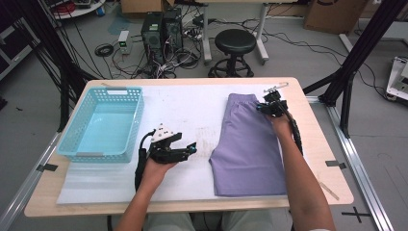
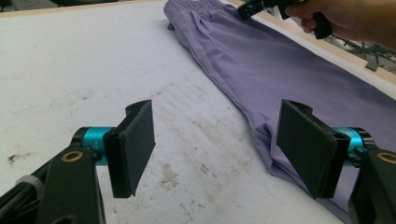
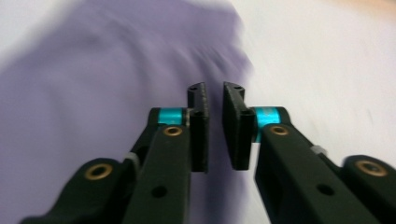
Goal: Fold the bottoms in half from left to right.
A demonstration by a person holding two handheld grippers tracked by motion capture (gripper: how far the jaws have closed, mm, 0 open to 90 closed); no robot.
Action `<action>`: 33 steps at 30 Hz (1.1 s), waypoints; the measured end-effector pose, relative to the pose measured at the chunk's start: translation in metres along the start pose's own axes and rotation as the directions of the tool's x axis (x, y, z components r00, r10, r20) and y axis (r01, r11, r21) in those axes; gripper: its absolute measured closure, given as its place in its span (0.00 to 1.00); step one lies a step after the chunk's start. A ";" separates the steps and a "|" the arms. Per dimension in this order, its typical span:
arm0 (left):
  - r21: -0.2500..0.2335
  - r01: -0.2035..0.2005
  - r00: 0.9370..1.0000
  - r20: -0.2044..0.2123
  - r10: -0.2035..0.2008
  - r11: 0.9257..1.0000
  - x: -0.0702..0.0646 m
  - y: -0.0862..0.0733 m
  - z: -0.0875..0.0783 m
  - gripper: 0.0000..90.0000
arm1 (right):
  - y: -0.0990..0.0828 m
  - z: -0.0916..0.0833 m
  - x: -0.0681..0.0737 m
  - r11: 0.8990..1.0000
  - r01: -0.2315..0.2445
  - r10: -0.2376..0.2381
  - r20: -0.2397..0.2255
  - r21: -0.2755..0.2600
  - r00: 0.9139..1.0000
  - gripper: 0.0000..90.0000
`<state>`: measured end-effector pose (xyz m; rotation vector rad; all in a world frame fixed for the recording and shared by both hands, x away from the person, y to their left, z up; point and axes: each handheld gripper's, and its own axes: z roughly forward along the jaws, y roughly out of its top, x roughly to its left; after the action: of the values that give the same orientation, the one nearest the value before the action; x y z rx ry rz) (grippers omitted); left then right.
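Purple shorts [image 1: 250,144] lie flat on the white mat [image 1: 192,110], right half of the desk [image 1: 317,159], waistband at the far end. Right claw [image 1: 266,107] sits at the shorts' far right corner, by the waistband; in the right gripper view its jaws stand nearly together w/ a thin gap, and the blur hides whether any cloth is pinched between them, so can't tell if it has a grip. Left claw [image 1: 185,150] hovers just left of the shorts' near left hem, jaws wide apart, nothing between them. Risks, as I judge: if the right claw has caught only one layer or just air, a lift would drop the corner or drag the shorts crooked; a pull w/o the left claw pinning the hem could slide the whole garment off the mat edge toward the desk's right side. Left pads [image 2: 135,144] could also snag the hem fold instead of clamping it clean. Other stuff: blue basket [image 1: 103,122] well left of the shorts, empty as far as seen; nothing lies between basket and shorts but bare stained mat. Stool [image 1: 235,45] and cables beyond the desk, no obstruction.
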<state>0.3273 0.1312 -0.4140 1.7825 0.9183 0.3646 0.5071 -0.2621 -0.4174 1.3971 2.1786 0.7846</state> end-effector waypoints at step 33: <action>-0.006 0.019 1.000 0.004 -0.019 1.000 0.002 0.000 0.002 0.31 | -0.021 -0.001 -0.013 0.996 -0.025 0.023 0.020 0.091 1.000 1.00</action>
<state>0.3299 0.1311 -0.4157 1.7674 0.9297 0.3513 0.4973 -0.2810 -0.4297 1.4713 2.2121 0.6849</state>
